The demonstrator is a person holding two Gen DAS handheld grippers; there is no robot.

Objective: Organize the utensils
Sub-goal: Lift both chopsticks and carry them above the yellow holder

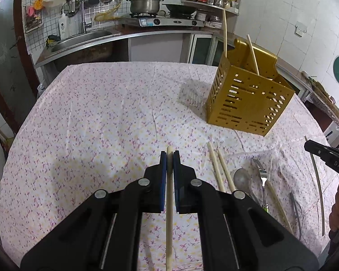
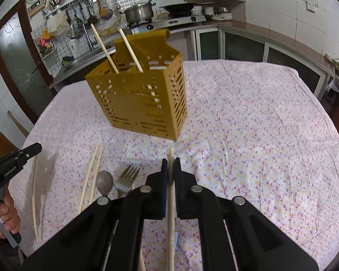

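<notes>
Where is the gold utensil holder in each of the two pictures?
Left wrist view: the gold holder stands at the right, beyond the spoon and fork.
Right wrist view: the holder stands left of centre, beyond the same spoon and fork.
Shared landmark: the steel pot on the stove behind.

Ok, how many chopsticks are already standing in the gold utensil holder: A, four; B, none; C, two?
C: two chopsticks stick up out of the gold utensil holder, while each gripper grips another one.
</notes>
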